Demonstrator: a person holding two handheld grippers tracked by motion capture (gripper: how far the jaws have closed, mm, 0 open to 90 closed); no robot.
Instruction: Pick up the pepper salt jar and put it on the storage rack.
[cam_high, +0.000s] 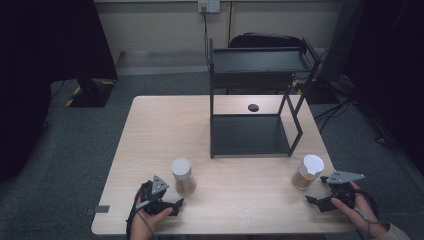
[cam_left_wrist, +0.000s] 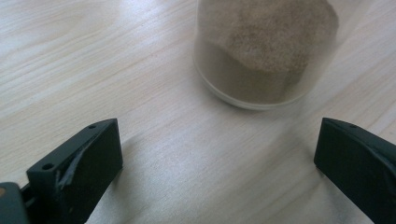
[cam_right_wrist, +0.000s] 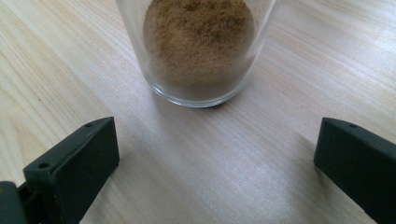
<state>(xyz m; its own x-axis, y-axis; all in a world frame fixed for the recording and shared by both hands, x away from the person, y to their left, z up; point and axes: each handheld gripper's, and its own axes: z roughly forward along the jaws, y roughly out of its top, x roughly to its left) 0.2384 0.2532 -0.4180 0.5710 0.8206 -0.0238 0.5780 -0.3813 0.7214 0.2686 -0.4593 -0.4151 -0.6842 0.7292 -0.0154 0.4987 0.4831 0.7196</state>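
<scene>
Two clear jars with white lids hold brown powder. The left jar (cam_high: 183, 176) (cam_left_wrist: 264, 51) stands near the table's front, just ahead of my left gripper (cam_high: 176, 204) (cam_left_wrist: 212, 158), whose jaws are open with bare wood between them. The right jar (cam_high: 307, 172) (cam_right_wrist: 201, 46) stands at the front right. My right gripper (cam_high: 316, 199) (cam_right_wrist: 215, 158) sits a little short of it, open, nothing between its jaws. A hand holds each gripper from the bottom edge.
A black two-level metal rack (cam_high: 260, 100) stands at the back middle of the wooden table (cam_high: 165, 130), with a small black disc (cam_high: 253, 107) behind its lower shelf. A dark chair and cables lie beyond the table.
</scene>
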